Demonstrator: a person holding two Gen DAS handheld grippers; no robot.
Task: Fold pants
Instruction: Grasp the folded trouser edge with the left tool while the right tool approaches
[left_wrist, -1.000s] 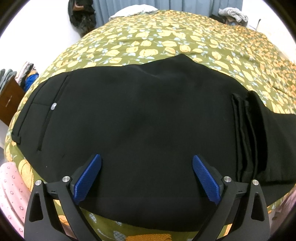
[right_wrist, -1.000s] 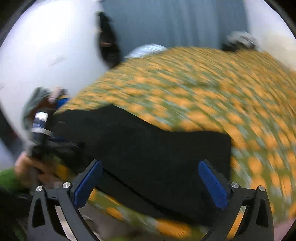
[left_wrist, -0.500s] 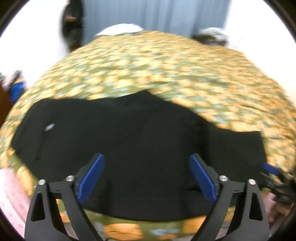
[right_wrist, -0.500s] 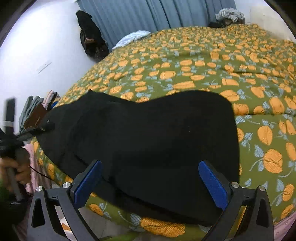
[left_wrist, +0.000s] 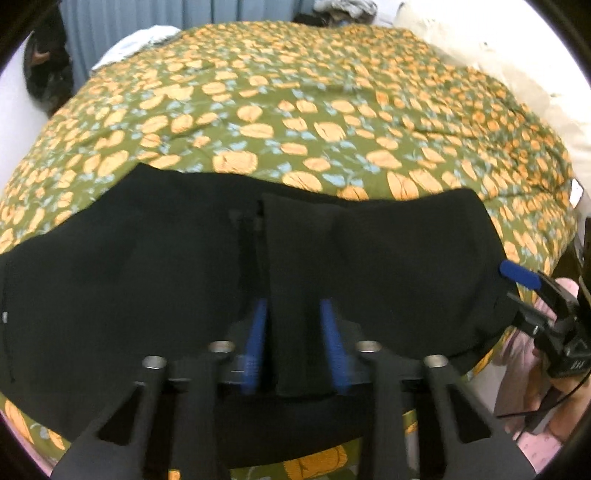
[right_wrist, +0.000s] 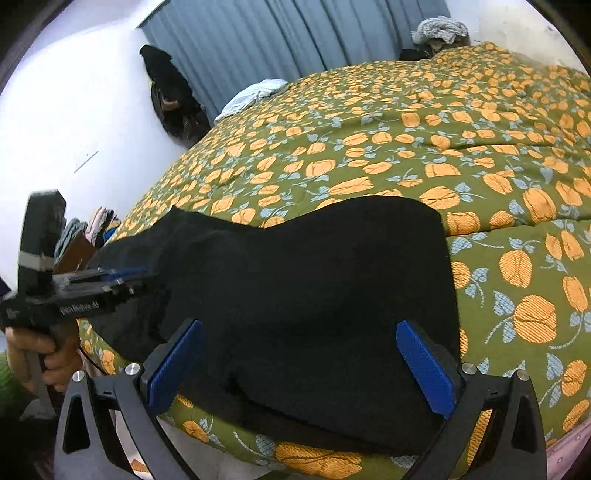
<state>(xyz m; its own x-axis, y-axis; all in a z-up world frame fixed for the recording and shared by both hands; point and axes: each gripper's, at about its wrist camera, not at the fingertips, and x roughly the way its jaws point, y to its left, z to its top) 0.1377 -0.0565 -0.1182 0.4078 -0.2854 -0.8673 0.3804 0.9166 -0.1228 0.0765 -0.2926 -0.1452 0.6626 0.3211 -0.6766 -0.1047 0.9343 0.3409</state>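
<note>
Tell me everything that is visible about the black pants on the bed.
The black pants are plain, matte, soft-looking cloth, lying spread flat along the near edge of the floral bedspread, with the near hem overhanging it slightly. A folded layer lies over the middle. The left gripper is closing its jaws on a raised ridge of the fabric. The right gripper has its jaws wide open over the cloth.

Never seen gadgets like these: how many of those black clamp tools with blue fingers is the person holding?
2. The left black clamp tool is closing its blue fingers on a fold of the black pants; the right one hangs open over them, further along.
</note>
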